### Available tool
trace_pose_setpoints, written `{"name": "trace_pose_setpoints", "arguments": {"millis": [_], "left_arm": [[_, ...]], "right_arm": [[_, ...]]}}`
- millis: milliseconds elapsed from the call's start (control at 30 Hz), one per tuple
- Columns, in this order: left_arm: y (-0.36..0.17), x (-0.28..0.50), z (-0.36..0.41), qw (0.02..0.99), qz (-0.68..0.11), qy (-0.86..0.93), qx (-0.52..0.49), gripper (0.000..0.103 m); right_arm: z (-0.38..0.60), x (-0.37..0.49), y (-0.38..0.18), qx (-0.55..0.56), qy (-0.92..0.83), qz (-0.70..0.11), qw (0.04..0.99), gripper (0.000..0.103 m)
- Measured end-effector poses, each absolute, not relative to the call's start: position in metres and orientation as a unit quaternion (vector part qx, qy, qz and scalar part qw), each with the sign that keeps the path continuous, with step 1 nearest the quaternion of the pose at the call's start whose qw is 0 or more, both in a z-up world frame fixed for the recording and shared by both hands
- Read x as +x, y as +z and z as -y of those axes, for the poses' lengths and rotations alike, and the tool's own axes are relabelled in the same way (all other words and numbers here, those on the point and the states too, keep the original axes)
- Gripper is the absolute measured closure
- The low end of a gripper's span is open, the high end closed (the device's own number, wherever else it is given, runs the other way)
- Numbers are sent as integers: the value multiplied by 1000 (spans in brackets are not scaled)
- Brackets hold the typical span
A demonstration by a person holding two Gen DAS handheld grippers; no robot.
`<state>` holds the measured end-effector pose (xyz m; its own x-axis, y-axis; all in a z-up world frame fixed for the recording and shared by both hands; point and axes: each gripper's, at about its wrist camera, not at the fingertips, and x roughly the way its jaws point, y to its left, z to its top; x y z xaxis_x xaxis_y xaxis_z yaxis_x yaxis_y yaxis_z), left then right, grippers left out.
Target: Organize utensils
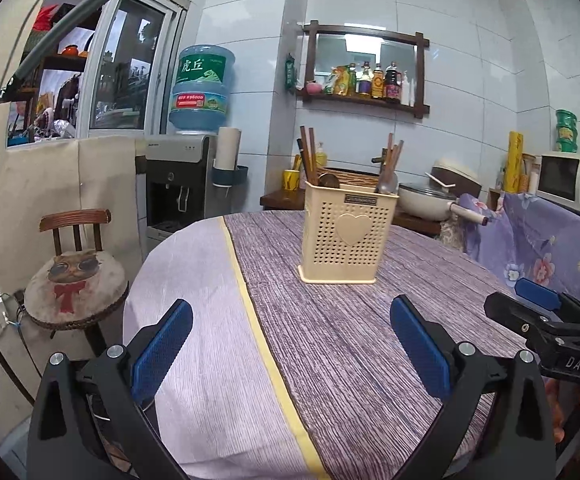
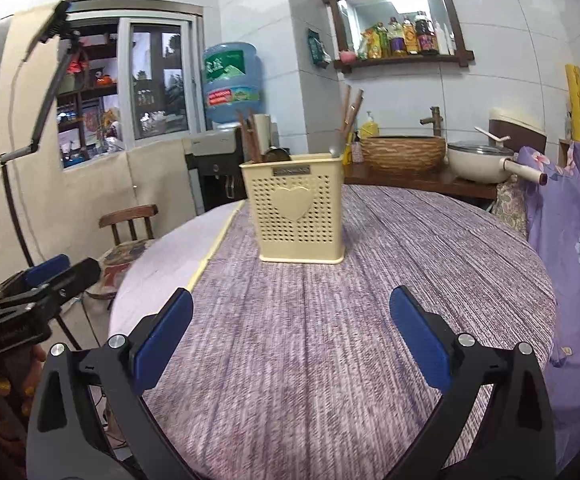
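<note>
A cream perforated utensil holder (image 1: 345,236) (image 2: 295,218) with a heart on its front stands upright on the round table (image 1: 329,340) (image 2: 369,300). Brown chopsticks (image 1: 309,156) (image 2: 250,140) and a spoon (image 1: 387,182) stick out of its top. My left gripper (image 1: 291,322) hovers over the near part of the table, well short of the holder, open and empty. My right gripper (image 2: 291,312) is likewise open with nothing between its blue pads (image 2: 417,336). In each wrist view the other gripper shows at the edge: the right gripper (image 1: 537,300), the left gripper (image 2: 50,272).
A purple wood-grain cloth with a yellow stripe (image 1: 266,344) covers the table. A wooden chair (image 1: 76,280) with a cat cushion stands at the left. Behind are a water dispenser (image 1: 182,184), a counter with a pan (image 1: 425,200), a microwave (image 1: 569,178) and a floral-covered seat (image 2: 569,240).
</note>
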<state>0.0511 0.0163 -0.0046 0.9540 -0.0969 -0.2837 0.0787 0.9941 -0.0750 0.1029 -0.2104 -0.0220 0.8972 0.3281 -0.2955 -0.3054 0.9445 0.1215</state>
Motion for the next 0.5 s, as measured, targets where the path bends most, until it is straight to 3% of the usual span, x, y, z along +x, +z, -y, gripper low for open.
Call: {"name": "trace_pose_setpoints", "arguments": {"millis": [500], "left_arm": [[0, 30, -12, 991, -119, -48, -30, 5]], "right_arm": [[229, 75, -14, 35, 146, -117, 982, 6]]}}
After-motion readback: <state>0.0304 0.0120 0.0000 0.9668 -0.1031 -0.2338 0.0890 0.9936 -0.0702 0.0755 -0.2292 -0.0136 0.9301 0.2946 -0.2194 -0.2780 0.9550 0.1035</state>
